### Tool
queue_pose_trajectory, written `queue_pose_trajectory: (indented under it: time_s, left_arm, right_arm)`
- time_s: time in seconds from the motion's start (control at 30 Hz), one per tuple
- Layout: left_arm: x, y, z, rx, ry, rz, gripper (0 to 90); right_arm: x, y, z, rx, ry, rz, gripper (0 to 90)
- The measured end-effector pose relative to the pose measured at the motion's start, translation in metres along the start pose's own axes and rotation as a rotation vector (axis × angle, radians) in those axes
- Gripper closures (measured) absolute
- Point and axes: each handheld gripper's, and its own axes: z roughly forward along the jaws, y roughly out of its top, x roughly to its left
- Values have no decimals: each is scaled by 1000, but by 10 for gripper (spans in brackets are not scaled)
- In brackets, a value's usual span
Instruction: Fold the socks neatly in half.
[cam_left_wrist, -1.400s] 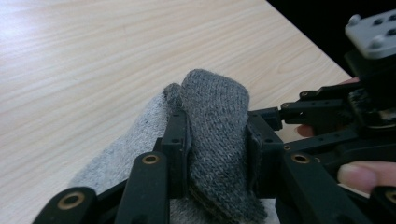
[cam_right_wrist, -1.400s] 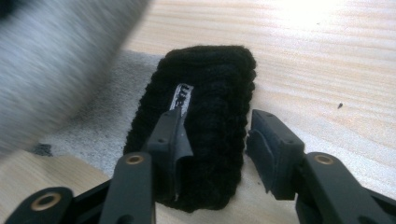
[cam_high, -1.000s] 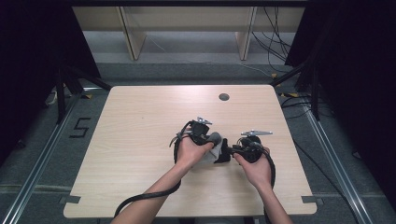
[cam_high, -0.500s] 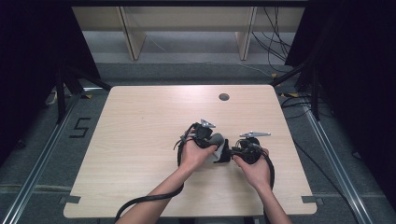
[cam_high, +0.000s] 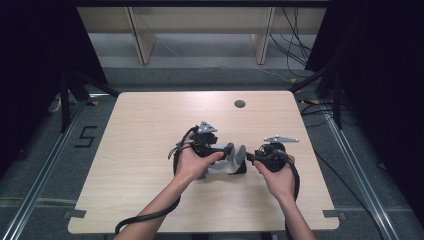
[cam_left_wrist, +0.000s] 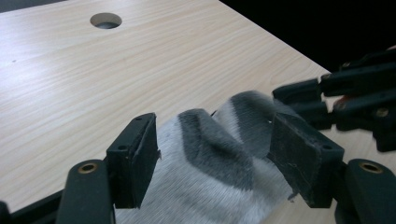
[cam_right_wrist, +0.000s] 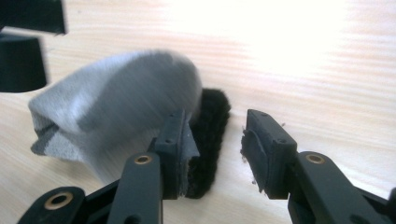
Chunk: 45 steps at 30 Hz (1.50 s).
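From the high view, the left gripper (cam_high: 226, 150) and the right gripper (cam_high: 252, 157) face each other near the middle of the table (cam_high: 150, 130), with a grey sock (cam_high: 231, 162) lying on the wood between them; the folds of the cloth are too small to read from up there. The left gripper view brings them close: the sock (cam_left_wrist: 210, 158) is light grey with darker grey patches, bunched up between the 2 black jaws, which have just been opening; the left pad stands off the cloth, while the right pad is so near it that contact cannot be told. That view also shows the right gripper (cam_left_wrist: 355, 100) at the far right edge and a round hole (cam_left_wrist: 106, 20) in the tabletop. The right gripper view adds what the others lack: a black cuff (cam_right_wrist: 210, 135) at the sock's (cam_right_wrist: 126, 98) end, lying against the outer side of the left jaw; the jaws have just been opening, and the gap between them holds only bare wood.

The table is pale wood grain with rounded corners; around it lie grey floor, a painted 5 (cam_high: 85, 136), metal rails (cam_high: 45, 170), cables (cam_high: 295, 60) and wooden shelf legs (cam_high: 142, 42) behind.
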Motion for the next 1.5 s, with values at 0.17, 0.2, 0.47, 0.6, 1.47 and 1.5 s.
queue_pose_trajectory:
  time_s: [0.17,0.2,0.47,0.6,1.47,1.5]
  left_arm:
    - [4,-10,4,96,-51,30,339]
    - [3,-12,7,108,-55,42,337]
    - [-5,-19,25,182,-38,132,334]
    - [-6,-21,30,215,-26,181,412]
    - [-10,-26,40,257,-54,259,673]
    - [-8,-25,39,260,-65,248,721]
  right_arm:
    - [1,7,-10,-17,-5,26,583]
    - [2,9,-12,-25,-5,37,581]
    - [4,15,-14,-19,24,22,555]
    - [2,11,-4,52,36,64,581]
    - [-5,1,16,133,25,53,793]
    - [-6,2,16,132,7,59,801]
